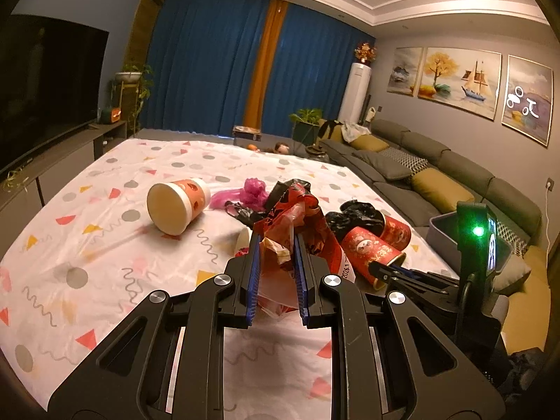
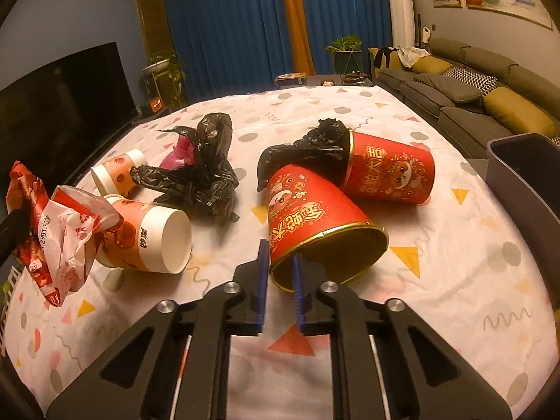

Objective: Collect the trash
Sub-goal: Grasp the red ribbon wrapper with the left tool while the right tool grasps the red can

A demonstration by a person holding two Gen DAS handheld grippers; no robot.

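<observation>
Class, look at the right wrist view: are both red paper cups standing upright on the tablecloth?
No: both red cups lie tipped on their sides.

On the table (image 2: 455, 280), two paper cups (image 2: 140, 231) lie on their sides at the left, with a crumpled bag (image 2: 210, 182) behind them. To the right lie two more cups (image 2: 315, 217), one behind the other, and a bin (image 2: 525, 182) stands at the table's right edge.

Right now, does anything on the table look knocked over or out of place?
Yes. Both red cups and two orange cups lie on their sides, with crumpled black bags strewn between them. Nothing looks spilled.
</observation>
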